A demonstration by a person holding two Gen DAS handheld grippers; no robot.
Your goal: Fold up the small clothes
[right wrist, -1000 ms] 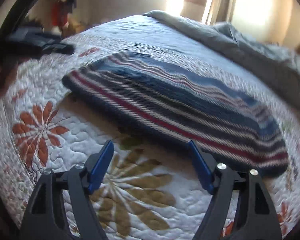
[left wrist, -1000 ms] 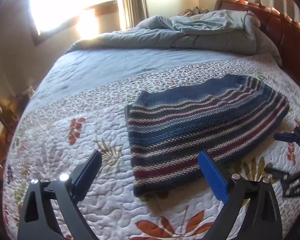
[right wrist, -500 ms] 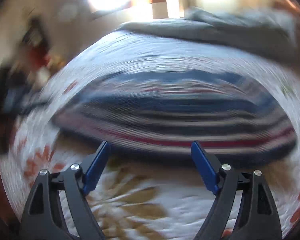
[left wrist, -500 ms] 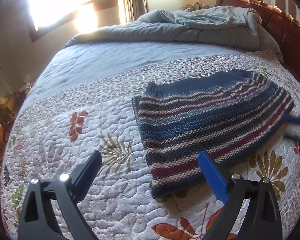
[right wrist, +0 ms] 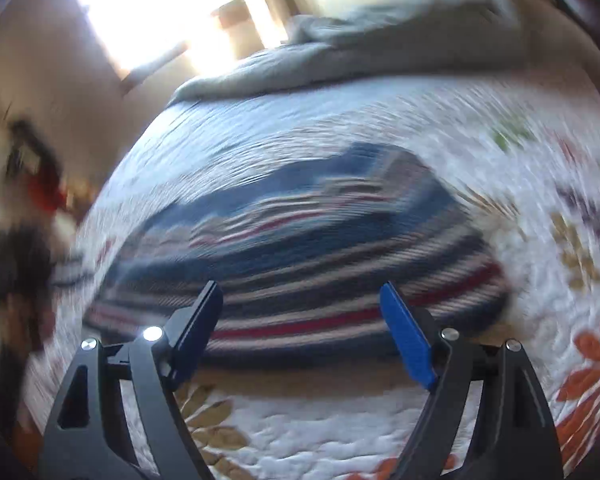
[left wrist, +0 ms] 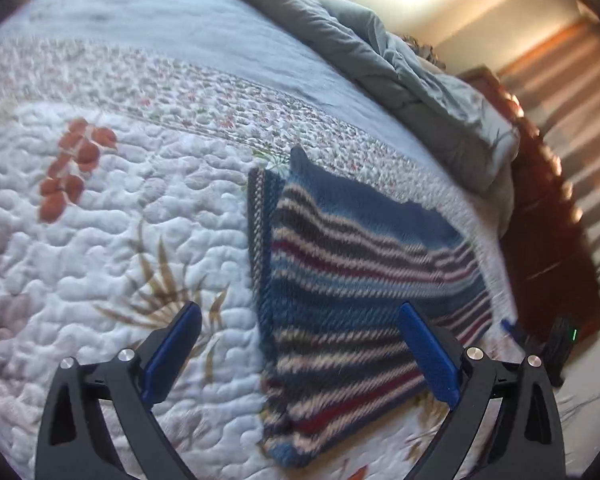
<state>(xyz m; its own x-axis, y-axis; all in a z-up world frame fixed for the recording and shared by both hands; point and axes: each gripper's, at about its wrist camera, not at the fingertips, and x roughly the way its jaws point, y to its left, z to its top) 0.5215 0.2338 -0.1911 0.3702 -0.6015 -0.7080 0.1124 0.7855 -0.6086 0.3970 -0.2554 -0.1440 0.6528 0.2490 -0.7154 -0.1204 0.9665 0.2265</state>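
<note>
A small knitted sweater with blue, grey, cream and red stripes lies folded flat on the quilted bedspread. My left gripper is open and empty, just above the sweater's near left edge. The sweater shows blurred in the right wrist view. My right gripper is open and empty, over the sweater's near long edge. A bit of the right gripper shows at the far right of the left wrist view.
A rumpled grey duvet lies across the far part of the bed. A dark wooden headboard borders the bed's right side. A bright window and cluttered items stand beyond the left side.
Both grippers have swung and tilted; the views are rotated and blurred. The left gripper moved closer to the sweater's left edge. The right gripper moved nearer the long edge. Both stay open.
</note>
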